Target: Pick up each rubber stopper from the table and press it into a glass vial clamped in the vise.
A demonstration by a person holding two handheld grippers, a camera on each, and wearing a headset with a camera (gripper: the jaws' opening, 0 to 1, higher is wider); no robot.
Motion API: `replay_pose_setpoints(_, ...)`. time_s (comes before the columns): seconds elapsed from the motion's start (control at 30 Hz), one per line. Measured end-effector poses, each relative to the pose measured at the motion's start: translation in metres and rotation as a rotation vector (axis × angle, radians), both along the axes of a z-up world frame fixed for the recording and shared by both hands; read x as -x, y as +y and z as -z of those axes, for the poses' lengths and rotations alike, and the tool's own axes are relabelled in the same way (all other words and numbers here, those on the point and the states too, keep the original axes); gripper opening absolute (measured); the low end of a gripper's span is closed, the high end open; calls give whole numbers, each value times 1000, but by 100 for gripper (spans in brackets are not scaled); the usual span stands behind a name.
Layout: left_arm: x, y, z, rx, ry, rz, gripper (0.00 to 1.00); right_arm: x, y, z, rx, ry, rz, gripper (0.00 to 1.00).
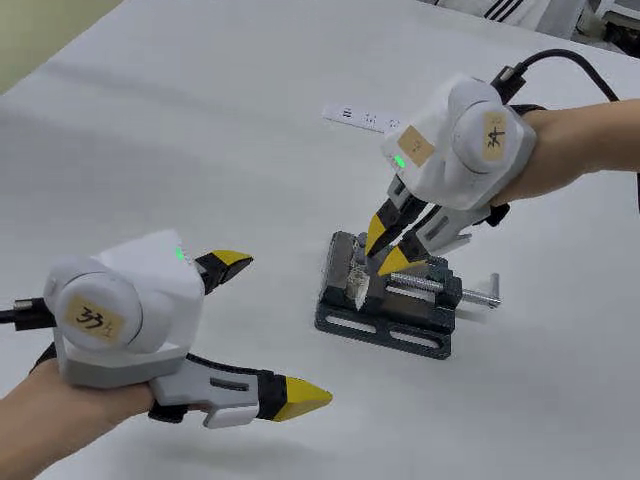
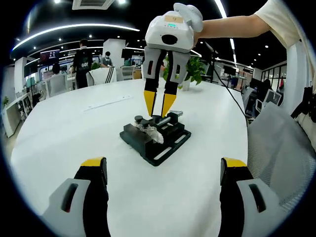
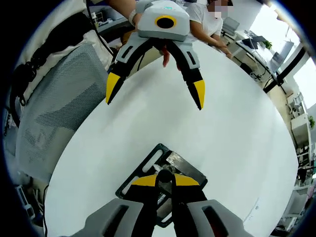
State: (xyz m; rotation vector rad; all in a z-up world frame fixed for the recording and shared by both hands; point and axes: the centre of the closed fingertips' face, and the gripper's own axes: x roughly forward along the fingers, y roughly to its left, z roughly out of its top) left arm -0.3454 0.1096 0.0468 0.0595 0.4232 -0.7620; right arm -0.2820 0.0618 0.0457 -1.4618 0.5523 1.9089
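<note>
Hovering just over the vise point(image 1: 385, 322), the right gripper point(image 1: 387, 250) is pointing steeply down, its jaws drawn nearly together and pinching what is probably a small dark rubber stopper point(image 3: 165, 176), though it is hard to make out. The glass vial point(image 2: 150, 132) is sitting clamped in the vise on the white worktop point(image 1: 200, 150), just below those jaws, so the press is looking like a short downward push. The left gripper point(image 1: 268, 330) is idling well apart, jaws spread wide and empty. The left gripper view is giving a side look at the gap between tips and vial; the right gripper view is exposing the dark thing between its jaws.
</note>
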Motion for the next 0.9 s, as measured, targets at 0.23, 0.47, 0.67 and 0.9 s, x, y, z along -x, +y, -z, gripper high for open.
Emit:
replay_pose_setpoints(0.23,1,0,2,6,9,-8,94,0,3,6,18,14,-24,4)
replay_pose_setpoints(0.47,2,0,4,10,21,-10,93,-3,3,12,31,17,-29,5)
replay_pose_setpoints(0.67,2,-1,7,11,29,-10,92,-6,2,14,37,24,-21,5)
replay_pose_setpoints(0.9,4,-2,9,16,40,-11,91,-6,2,15,43,26,-27,5)
